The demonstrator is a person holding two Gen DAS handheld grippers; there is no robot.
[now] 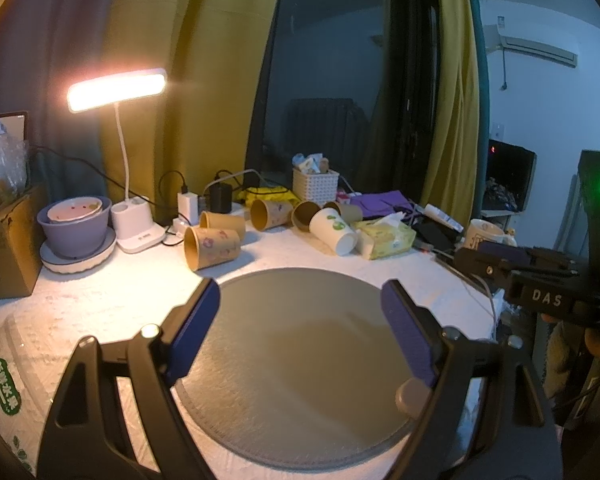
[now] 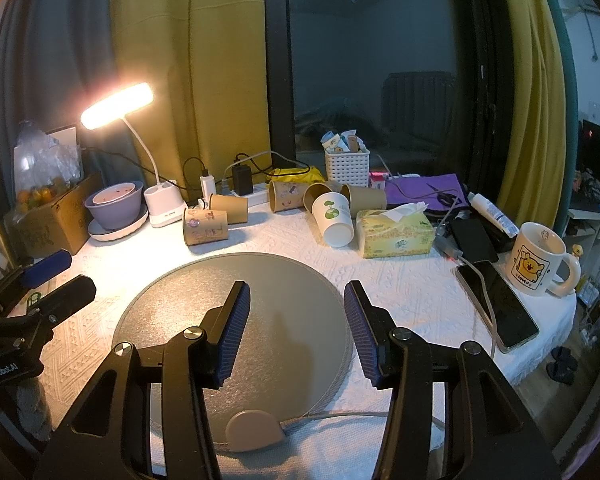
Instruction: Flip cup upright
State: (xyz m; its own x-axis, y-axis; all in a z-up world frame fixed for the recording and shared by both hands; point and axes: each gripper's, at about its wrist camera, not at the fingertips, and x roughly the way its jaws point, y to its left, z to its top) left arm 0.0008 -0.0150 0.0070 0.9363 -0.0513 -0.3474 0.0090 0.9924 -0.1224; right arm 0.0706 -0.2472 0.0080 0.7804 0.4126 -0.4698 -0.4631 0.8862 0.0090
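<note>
Several paper cups lie on their sides at the back of the white table. A brown printed cup (image 1: 211,248) (image 2: 205,227) lies nearest on the left. A white cup with green print (image 1: 334,231) (image 2: 333,219) stands upside down near the tissues. My left gripper (image 1: 300,296) is open and empty above the round grey mat (image 1: 300,380). My right gripper (image 2: 296,300) is open and empty above the same mat (image 2: 280,280). Each gripper shows at the edge of the other's view.
A lit desk lamp (image 2: 118,104), a purple bowl (image 2: 114,204) and a cardboard box (image 2: 56,220) stand at back left. A tissue pack (image 2: 396,232), a white basket (image 2: 347,168), a phone (image 2: 500,308) and a bear mug (image 2: 536,260) sit on the right.
</note>
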